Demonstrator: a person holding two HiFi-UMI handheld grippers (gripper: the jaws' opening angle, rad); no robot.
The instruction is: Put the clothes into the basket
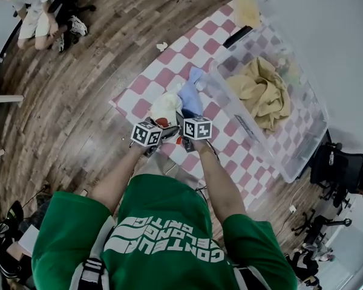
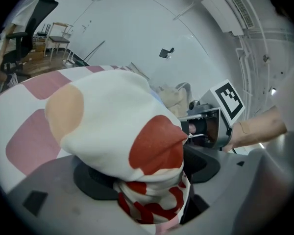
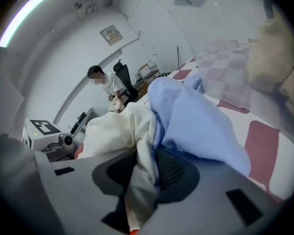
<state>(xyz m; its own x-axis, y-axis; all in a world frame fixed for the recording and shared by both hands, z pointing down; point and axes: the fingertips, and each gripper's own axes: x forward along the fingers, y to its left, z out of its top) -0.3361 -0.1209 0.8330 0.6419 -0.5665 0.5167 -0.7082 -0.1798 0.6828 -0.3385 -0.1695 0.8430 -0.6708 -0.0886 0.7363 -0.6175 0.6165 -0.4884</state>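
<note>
A white garment with red and peach spots (image 1: 166, 107) (image 2: 112, 126) lies bunched on the pink-and-white checked mat (image 1: 169, 77). My left gripper (image 1: 159, 127) (image 2: 147, 190) is shut on its near end, and the cloth bulges over the jaws. A light blue garment (image 1: 190, 98) (image 3: 196, 121) lies against it on the right. My right gripper (image 1: 184, 124) (image 3: 142, 175) is shut on the blue garment's edge together with a fold of white cloth. The clear plastic basket (image 1: 302, 144) stands to the right with a yellow garment (image 1: 263, 89) inside.
A person (image 1: 39, 8) crouches on the wooden floor at the far left. A yellow cloth (image 1: 246, 9) lies at the mat's far end and a small white scrap (image 1: 161, 46) beside the mat. Black office chairs (image 1: 342, 168) stand beyond the basket.
</note>
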